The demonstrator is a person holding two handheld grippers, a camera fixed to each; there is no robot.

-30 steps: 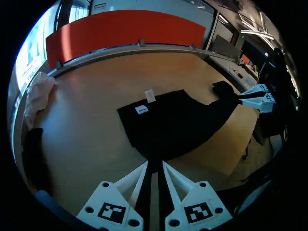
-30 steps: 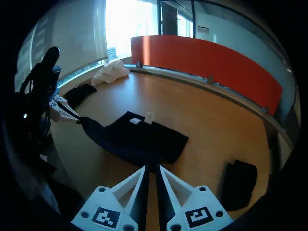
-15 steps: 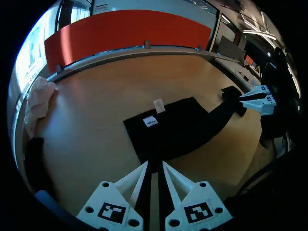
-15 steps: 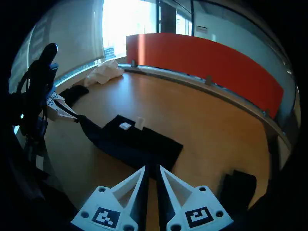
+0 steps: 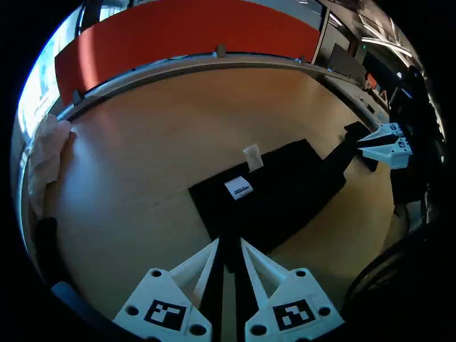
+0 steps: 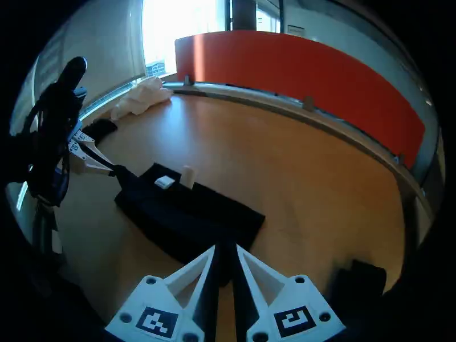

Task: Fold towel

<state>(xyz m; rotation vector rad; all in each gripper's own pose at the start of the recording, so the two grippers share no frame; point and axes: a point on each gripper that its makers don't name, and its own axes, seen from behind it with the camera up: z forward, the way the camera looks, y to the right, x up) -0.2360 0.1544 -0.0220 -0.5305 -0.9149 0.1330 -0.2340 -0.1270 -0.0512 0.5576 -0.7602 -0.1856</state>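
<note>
**Left gripper view and right gripper view: towel brought lower, both corners clamped**

Compared with a second ago, the black towel [image 5: 285, 188] [image 6: 188, 219] hangs less. Its slack span between the two tools has flattened, and most of it now lies on the wooden table [image 5: 142, 142] [image 6: 308, 165], well short of the orange panel [image 5: 171, 40] [image 6: 296, 62]. Its white label [image 5: 238, 187] and upright tag [image 5: 253, 157] sit lower in the left gripper view than before.

The left gripper [image 5: 229, 244] [image 6: 109, 169] points toward the panel, its fingers together with dark cloth pinched between them. The right gripper [image 6: 226, 248] [image 5: 361, 149] is likewise closed on the opposite corner, held by a dark-clad arm at the side of the table away from the panel.

The towel's long axis runs from one gripper to the other, roughly alongside the panel. The clamped edge is the one farther from the panel; the labelled edge faces it. A pale cloth [image 5: 48, 154] [image 6: 139, 97] lies bunched near the panel's end.
</note>
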